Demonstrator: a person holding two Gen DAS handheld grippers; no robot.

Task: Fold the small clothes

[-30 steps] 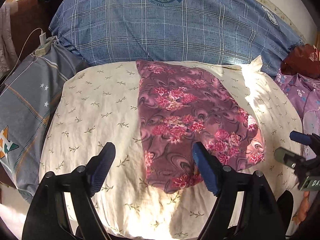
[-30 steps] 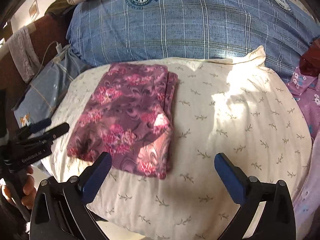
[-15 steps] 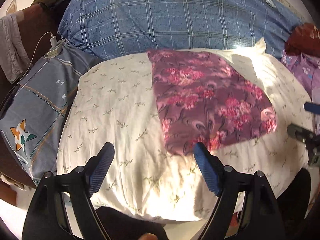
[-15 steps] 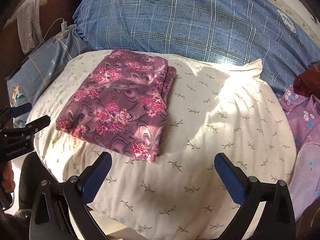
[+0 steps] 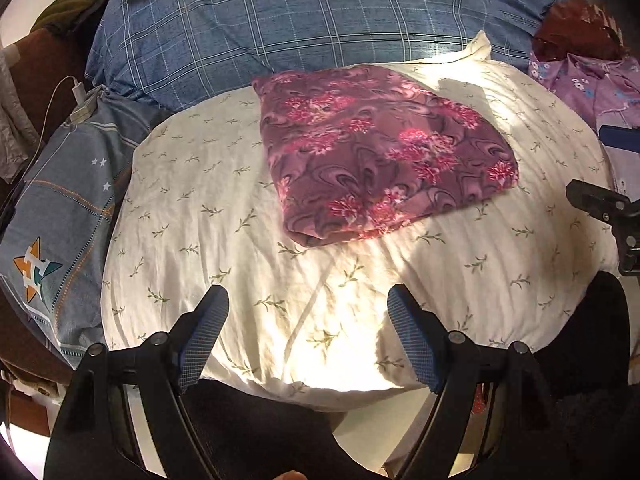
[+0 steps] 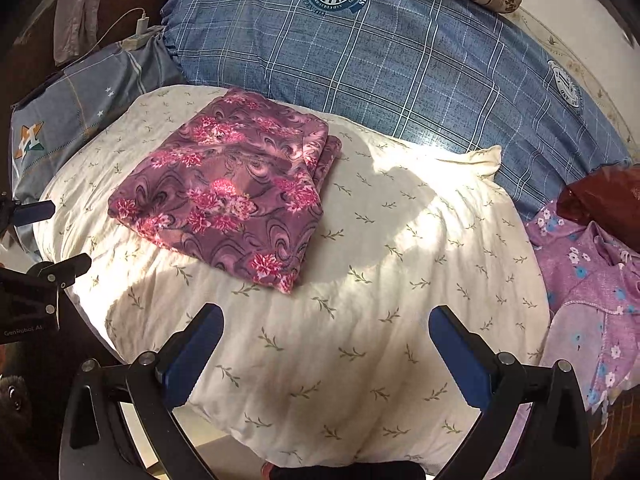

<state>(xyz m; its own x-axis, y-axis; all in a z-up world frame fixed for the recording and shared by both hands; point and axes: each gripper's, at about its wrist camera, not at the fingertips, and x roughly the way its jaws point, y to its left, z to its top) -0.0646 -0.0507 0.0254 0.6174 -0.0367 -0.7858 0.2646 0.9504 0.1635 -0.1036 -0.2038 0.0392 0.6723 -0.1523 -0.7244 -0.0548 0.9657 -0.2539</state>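
One cream pillow (image 5: 248, 264) carried the work, resting against the blue plaid bolster (image 6: 400, 60) along its far edge. The folded floral garment (image 5: 380, 156) lay flat on the pillow's far half, toward its left corner, squared and compact; I judged that fold complete. More lilac clothing (image 6: 592, 280) waited off the pillow's right edge. I held my left gripper (image 5: 308, 340) and right gripper (image 6: 326, 356) above the near edge, angled downward, jaws spread wide, pinching nothing.
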